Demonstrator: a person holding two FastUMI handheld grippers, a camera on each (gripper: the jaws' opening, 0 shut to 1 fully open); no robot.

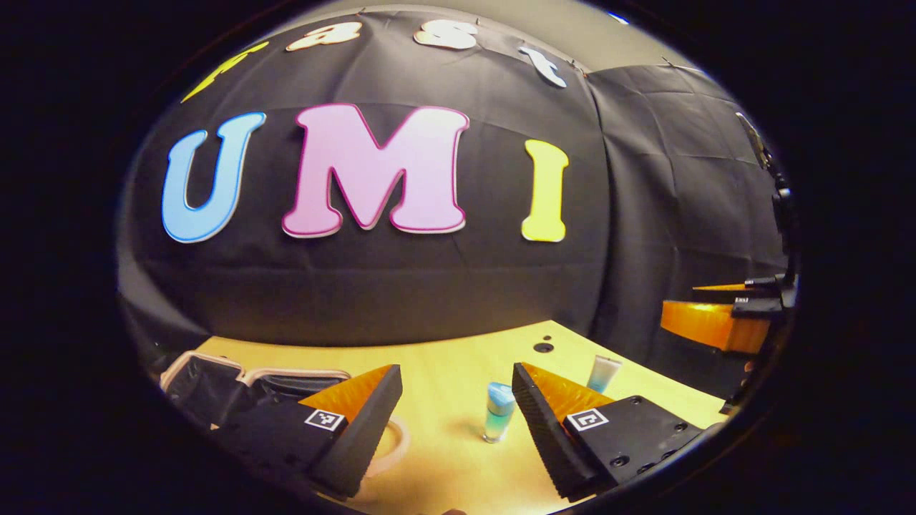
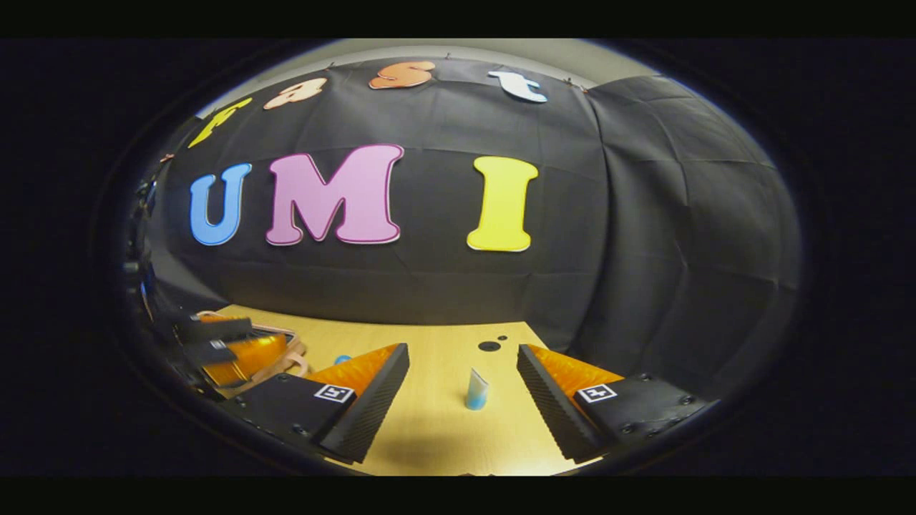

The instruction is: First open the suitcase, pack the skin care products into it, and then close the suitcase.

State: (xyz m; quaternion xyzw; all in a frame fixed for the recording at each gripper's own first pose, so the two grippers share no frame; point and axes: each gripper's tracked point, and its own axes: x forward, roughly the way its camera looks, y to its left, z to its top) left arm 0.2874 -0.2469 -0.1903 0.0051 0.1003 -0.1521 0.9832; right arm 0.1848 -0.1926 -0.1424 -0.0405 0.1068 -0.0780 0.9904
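**Suitcase at the left of the bench, two products standing, both tools empty**

In the left gripper view I see the dark suitcase with a pale pink rim (image 1: pixel 207 379) lying at the left end of the light wooden bench (image 1: pixel 458 357), partly behind my left finger. I cannot tell if its lid is open or closed. A pale pink rounded edge shows just beside the inner side of that finger, low on the bench.

A small upright bottle with a blue cap and a blue-green clear body (image 1: pixel 498 411) stands on the bench between the fingers of my left hand-held gripper (image 1: pixel 458 418), nearer to the right finger but not touching it. The fingers are wide apart and hold nothing. Farther back and to the right, a white and light blue tube (image 1: pixel 604 373) stands on its cap.

In the right gripper view I see the same tube (image 2: pixel 476 390) between the fingers of my right hand-held gripper (image 2: pixel 461 400), apart from both. These fingers are also spread wide and empty. At the far left of this view the other hand-held gripper hangs over the pink-rimmed suitcase (image 2: pixel 290 354). Two dark round holes (image 2: pixel 489 345) lie in the bench behind the tube.
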